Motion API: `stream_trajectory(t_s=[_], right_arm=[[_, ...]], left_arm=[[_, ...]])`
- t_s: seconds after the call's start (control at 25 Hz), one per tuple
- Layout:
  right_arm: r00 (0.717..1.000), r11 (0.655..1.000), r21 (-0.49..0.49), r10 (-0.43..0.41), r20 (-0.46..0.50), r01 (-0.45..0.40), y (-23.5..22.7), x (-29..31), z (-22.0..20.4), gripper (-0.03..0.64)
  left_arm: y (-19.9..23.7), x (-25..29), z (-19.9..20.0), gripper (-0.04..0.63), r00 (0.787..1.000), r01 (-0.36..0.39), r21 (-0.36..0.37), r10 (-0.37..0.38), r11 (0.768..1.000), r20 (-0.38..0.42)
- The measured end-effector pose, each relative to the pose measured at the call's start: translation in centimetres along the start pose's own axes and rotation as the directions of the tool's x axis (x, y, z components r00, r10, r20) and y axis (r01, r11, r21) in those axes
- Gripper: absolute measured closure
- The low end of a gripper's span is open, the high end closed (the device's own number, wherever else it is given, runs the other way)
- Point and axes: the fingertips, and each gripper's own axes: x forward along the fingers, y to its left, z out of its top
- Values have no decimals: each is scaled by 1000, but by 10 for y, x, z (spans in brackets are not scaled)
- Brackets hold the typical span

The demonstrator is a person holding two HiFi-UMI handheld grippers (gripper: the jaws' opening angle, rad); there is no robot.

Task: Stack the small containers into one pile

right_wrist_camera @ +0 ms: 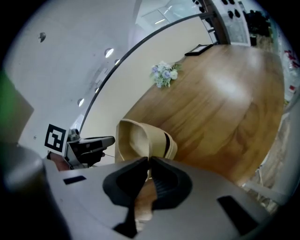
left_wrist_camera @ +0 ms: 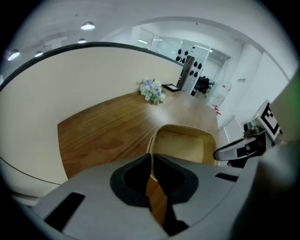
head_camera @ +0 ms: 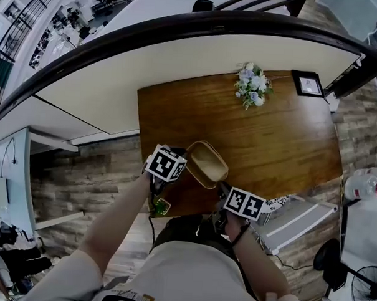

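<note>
Head view shows the beige container [head_camera: 206, 163] at the near-left corner of the wooden desk [head_camera: 270, 138], close to its front edge. It sits between the left tongs [left_wrist_camera: 151, 157] and the right tongs [right_wrist_camera: 149, 164]. Both are closed, each pinching the thin rim wall. Whether the base touches the wood cannot be told.

The main risk is that front edge. If one pinch slips or lets go first, the tilted container would probably swing on the other grip and tip off the desk toward the person. In the right gripper view it looks like nested shells with a dark gap between the rims (two at least, I think). Tilted like this, an inner one could slide out.

The mouth faces up and leans toward the left tongs, which look straight into the hollow. Its long axis appears to run diagonally in the head view, from far-left to near-right, ending by the right tongs.
</note>
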Motion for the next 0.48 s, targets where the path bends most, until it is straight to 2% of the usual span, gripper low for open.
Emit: stream_trajectory(t_s=[0.28,0.4,0.48], right_arm=[[999,1000,3,-4,-40,4,-9,13,0,586],[997,989,137,57,-57,-48,-4,13,-2,591],[992,953,287,115,-59,-94,0,11,-4,592]], left_arm=[[-4,25,-6,575,998,16,9,-15,1000,-53],[-5,28,-5,575,998,21,16,-20,1000,-55],[-4,26,0,575,999,16,26,-15,1000,-45]])
